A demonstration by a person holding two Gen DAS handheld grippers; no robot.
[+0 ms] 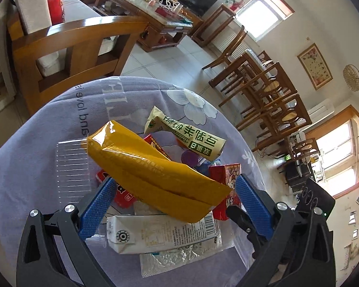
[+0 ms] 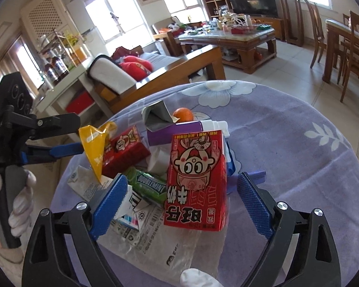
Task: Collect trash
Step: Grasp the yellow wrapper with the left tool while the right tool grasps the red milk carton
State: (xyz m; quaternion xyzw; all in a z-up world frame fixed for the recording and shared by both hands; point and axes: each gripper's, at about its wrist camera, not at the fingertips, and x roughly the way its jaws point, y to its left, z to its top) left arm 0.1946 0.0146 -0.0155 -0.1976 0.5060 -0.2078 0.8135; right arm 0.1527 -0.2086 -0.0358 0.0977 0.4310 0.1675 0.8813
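Both grippers are hanging over a heap of trash piled in the middle of a round table [image 2: 299, 143] under a lilac flowered cloth – the sort of pile that lets each hand work its own side. The left gripper [image 1: 177, 198] is standing with its blue fingers [image 1: 100, 205] apart on either flank of a long yellow packet [image 1: 153, 169]; the packet is riding above the heap as if lifted, though no pad is visibly pressing it and I cannot tell what is carrying it. The right gripper [image 2: 182, 203] is also spread wide, its fingers [image 2: 110, 203] straddling a red drink carton [image 2: 196, 181] with a cartoon face, clear of both its sides – lined up, I would judge, for a pinch across the width. At ten o'clock from that carton a green gum pack [image 2: 148, 186] is reading DOUBLEMINT; at twelve o'clock a purple tube [image 2: 174, 131] and an orange [image 2: 183, 114] are lying. A cream sachet [image 1: 186, 136] with green Chinese print is resting at the far edge, a flattened white carton [image 1: 160, 234] nearest.
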